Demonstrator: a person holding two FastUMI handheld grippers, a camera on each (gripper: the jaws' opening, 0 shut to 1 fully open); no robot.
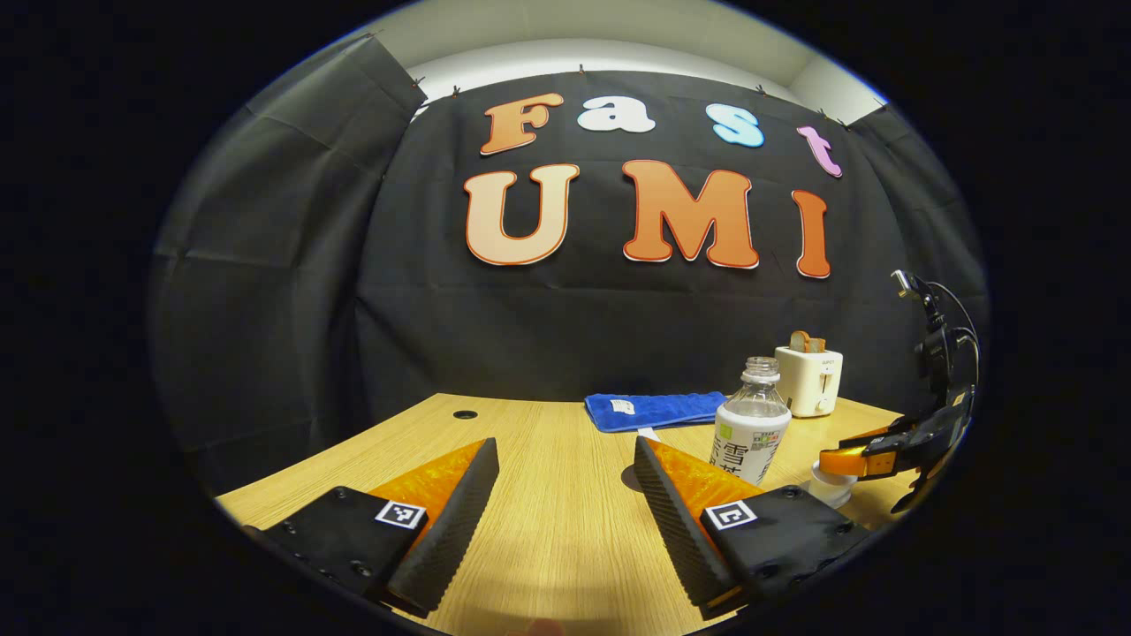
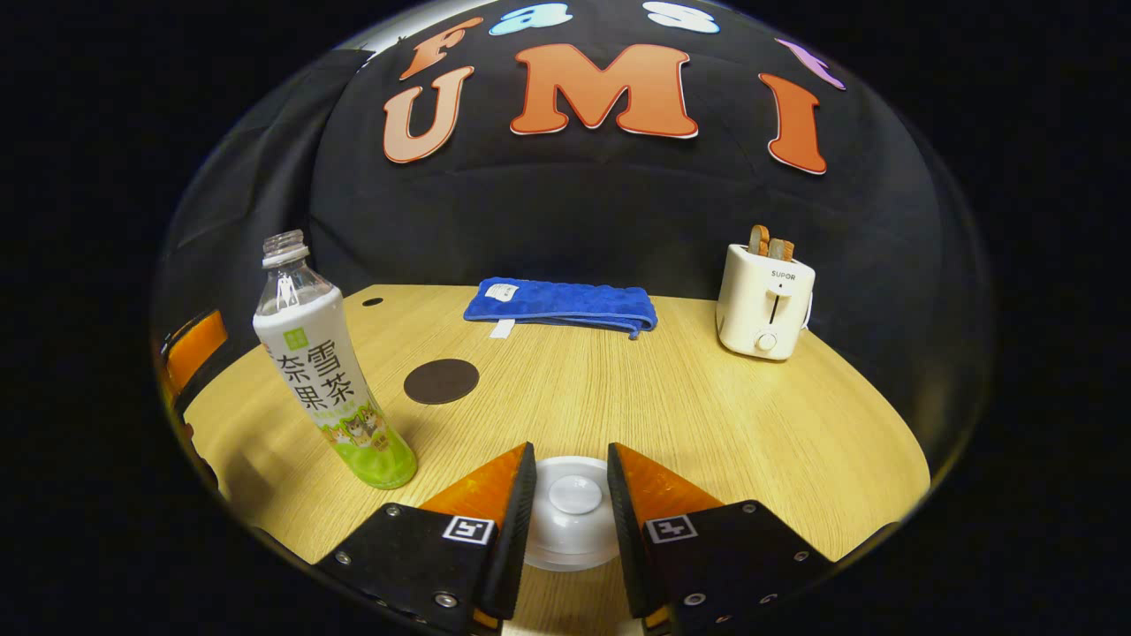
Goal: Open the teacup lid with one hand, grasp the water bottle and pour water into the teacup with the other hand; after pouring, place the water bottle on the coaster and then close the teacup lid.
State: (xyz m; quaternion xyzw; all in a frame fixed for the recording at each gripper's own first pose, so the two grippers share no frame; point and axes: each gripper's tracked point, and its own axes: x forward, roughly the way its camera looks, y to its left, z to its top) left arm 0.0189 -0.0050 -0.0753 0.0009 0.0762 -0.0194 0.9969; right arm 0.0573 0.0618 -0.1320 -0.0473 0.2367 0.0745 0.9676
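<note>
Now: right gripper (image 2: 572, 495) straddles the lid (image 2: 574, 503), fingers apart, not yet pinching its knob.
Centre on the knob, pinch, lift straight up. Left gripper (image 1: 565, 503) hangs spread near the bottle (image 1: 751, 433); coaster (image 2: 441, 381) beyond.

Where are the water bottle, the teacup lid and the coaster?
water bottle (image 2: 320, 380): right gripper view, on its label.
teacup lid (image 2: 574, 495): right gripper view, on its central knob, between the claw's fingers.
coaster (image 2: 441, 381): right gripper view, middle of the dark disc.
</note>
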